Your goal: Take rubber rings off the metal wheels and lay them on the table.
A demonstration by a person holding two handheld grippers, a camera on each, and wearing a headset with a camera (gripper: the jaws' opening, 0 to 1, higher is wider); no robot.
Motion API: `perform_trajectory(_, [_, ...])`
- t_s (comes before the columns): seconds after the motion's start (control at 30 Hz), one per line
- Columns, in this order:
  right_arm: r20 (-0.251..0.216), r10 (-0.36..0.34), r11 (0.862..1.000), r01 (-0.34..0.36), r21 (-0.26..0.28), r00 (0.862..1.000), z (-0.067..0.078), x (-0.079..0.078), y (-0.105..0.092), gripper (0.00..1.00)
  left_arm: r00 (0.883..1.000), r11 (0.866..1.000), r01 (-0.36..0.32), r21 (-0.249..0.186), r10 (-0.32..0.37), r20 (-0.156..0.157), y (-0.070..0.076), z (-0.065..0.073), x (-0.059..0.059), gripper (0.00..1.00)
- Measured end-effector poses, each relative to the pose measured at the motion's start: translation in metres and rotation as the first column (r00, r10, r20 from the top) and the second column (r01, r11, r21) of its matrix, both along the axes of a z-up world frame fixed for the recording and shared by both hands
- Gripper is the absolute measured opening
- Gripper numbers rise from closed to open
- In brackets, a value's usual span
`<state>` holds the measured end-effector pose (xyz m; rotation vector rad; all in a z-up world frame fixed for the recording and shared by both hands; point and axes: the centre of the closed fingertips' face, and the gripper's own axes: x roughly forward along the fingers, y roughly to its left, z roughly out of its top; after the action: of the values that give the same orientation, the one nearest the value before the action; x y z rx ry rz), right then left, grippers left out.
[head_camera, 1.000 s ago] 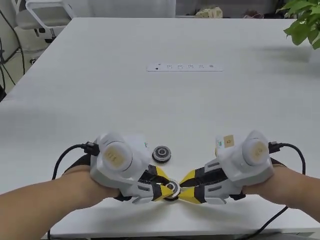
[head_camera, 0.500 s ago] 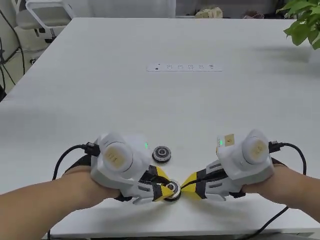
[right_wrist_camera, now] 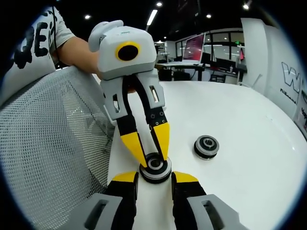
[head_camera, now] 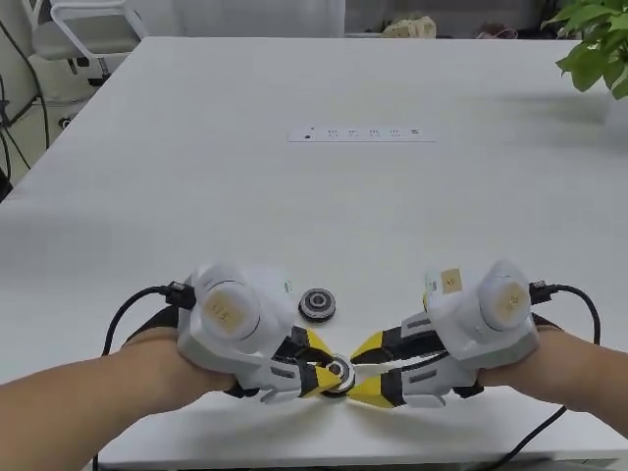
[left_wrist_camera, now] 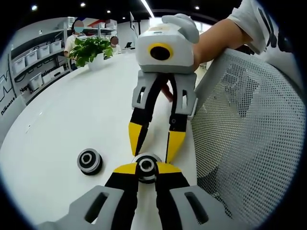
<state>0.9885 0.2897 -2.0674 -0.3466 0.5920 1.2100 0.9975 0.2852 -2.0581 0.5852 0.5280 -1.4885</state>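
Left claw [left_wrist_camera: 147, 168] clenches the wheel [head_camera: 338, 371] at the near edge of the bench [head_camera: 294, 196]; right claw [left_wrist_camera: 155, 145] straddles it, spread. Best it nips only the rubber ring [right_wrist_camera: 156, 178], then peels outward.

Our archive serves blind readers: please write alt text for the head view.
Two hand-held grippers meet at a metal wheel near the front edge of a white table: the left gripper clamps it, the right gripper flanks it with parted jaws. A second wheel lies just behind.

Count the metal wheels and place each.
2. One metal wheel is at the near edge of the table, held by the left gripper; the second wheel lies free just beyond it.
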Motion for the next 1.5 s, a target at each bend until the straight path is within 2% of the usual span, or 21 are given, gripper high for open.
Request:
perform_trajectory(0.1, [0.008,0.004,1.0,-0.004,-0.012,1.0,-0.003,0.0,0.003,0.3,1.0,1.0,0.0,0.0,0.0,0.0,0.0,0.0,0.0,0.09])
perform_trajectory(0.2, [0.012,0.004,1.0,-0.004,-0.026,1.0,-0.007,0.001,0.003,0.29,1.0,1.0,-0.001,-0.001,0.001,0.0,0.0,0.0,0.0,0.09])
perform_trajectory(0.53, [-0.024,-0.042,0.999,0.042,0.007,0.999,-0.005,0.006,0.004,0.25,1.0,1.0,-0.001,-0.001,0.001,0.0,0.0,0.0,0.0,0.09])
perform_trajectory(0.83, [-0.032,-0.036,0.999,0.036,-0.001,0.999,-0.006,0.005,0.0,0.23,1.0,1.0,-0.001,-0.002,0.001,-0.001,0.0,0.0,0.0,0.08])
perform_trajectory(1.1, [-0.024,-0.031,0.999,0.031,-0.026,0.999,-0.006,0.003,-0.004,0.19,1.0,1.0,-0.006,0.0,0.006,-0.003,-0.001,0.0,0.0,0.08])
perform_trajectory(1.3, [0.002,-0.026,0.995,0.026,-0.096,1.0,-0.007,0.003,-0.005,0.16,1.0,1.0,-0.015,0.005,0.015,-0.004,-0.001,-0.001,0.001,0.08])
perform_trajectory(1.5, [-0.007,-0.037,0.995,0.036,-0.091,0.999,-0.007,0.003,-0.006,0.15,1.0,1.0,-0.019,0.004,0.019,-0.008,0.0,-0.001,0.001,0.08])
